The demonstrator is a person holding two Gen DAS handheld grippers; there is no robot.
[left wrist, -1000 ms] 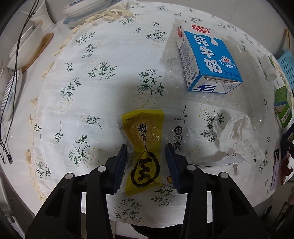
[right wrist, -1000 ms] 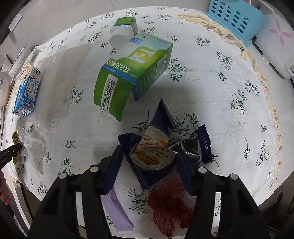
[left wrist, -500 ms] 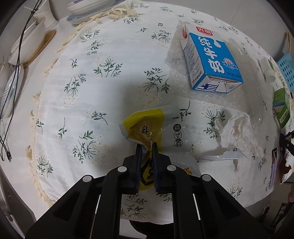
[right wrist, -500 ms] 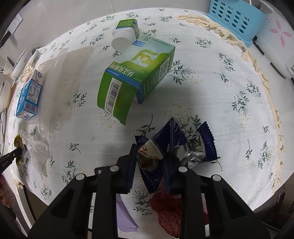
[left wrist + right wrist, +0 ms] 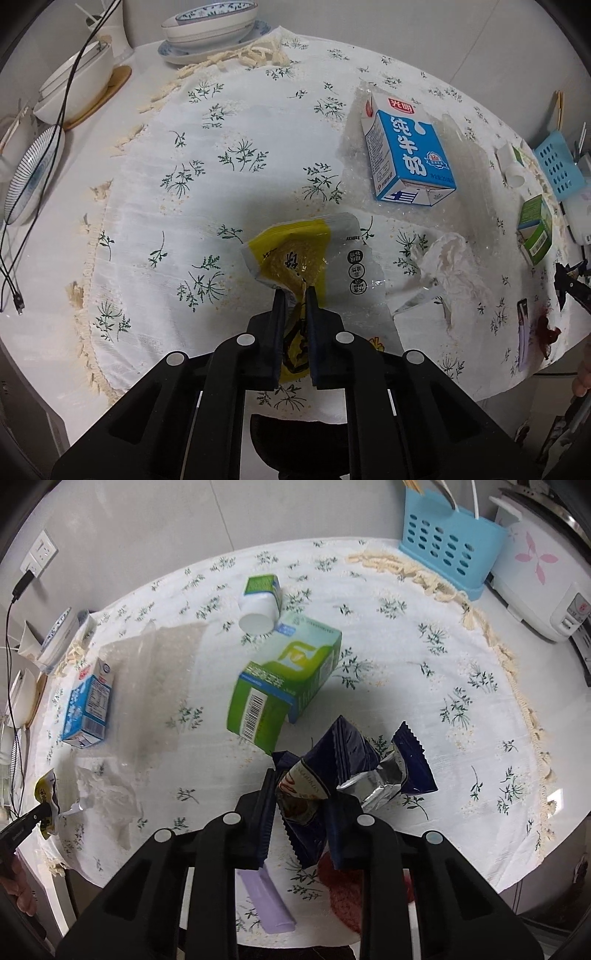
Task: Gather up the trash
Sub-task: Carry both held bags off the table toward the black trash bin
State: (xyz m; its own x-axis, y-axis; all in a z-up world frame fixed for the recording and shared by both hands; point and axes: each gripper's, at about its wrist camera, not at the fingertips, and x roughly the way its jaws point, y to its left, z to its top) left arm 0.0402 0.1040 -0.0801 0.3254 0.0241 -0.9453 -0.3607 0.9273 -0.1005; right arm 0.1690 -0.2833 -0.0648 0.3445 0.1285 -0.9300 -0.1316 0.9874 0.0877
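Left gripper point(image 5: 294, 295): clamped on the yellow-and-clear plastic snack wrapper point(image 5: 295, 254), which crumples between the black fingers above the cloth.
Right gripper point(image 5: 301, 794): pinched on the dark blue foil snack packet point(image 5: 347, 764); its silver-lined torn end flares out at 3 o'clock of the fingers.
Surface: white tablecloth with green sprig print point(image 5: 221, 147), fringed at the edges.
Blue-and-white milk carton point(image 5: 406, 155): on its side at 1 o'clock of the left gripper, well apart.
Crumpled white tissue point(image 5: 447, 266): at 3 o'clock of the left gripper, near the wrapper.
Green-and-white cardboard box point(image 5: 284, 686): at 12 o'clock of the right gripper, flap open.
Purple flat strip point(image 5: 269, 901): under the right gripper, at 6 o'clock.
Red mesh net point(image 5: 343, 897): beside the strip.
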